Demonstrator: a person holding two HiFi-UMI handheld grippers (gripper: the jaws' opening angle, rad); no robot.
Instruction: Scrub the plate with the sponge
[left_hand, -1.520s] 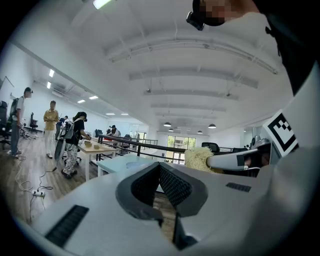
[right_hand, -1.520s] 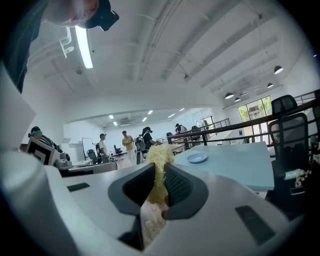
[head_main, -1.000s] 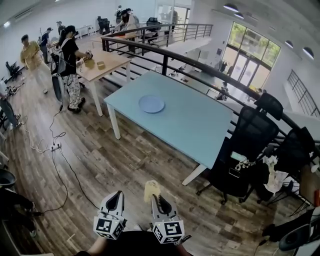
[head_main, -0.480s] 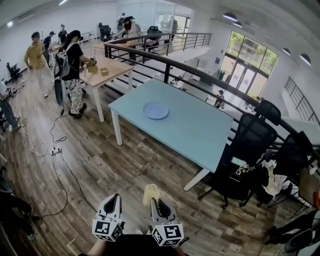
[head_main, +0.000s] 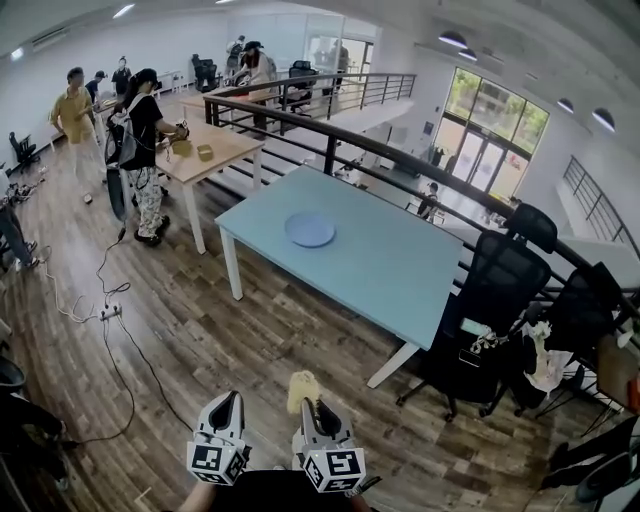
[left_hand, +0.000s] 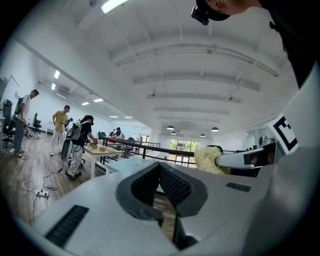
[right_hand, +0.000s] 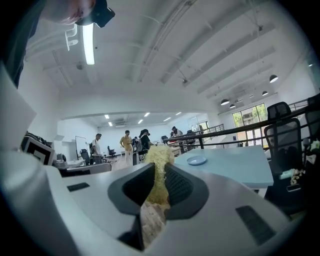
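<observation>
Sponge (head_main: 302, 384) sat clamped in R gripper (head_main: 312, 408) at frame bottom centre. L gripper (head_main: 226, 406) was just left of it, jaws closed on nothing. Plate (head_main: 310, 230) lay on blue tabletop (head_main: 400, 265), upper centre, well apart from both.

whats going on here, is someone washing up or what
A person holds a claw in each hand and stands on the wood floor, some way short of the light blue table. The right claw is shut on a yellowish sponge. The left claw is shut with nothing in it. The blue plate lies alone on the table, out of reach of both claws, so no scrubbing has begun yet.
</observation>
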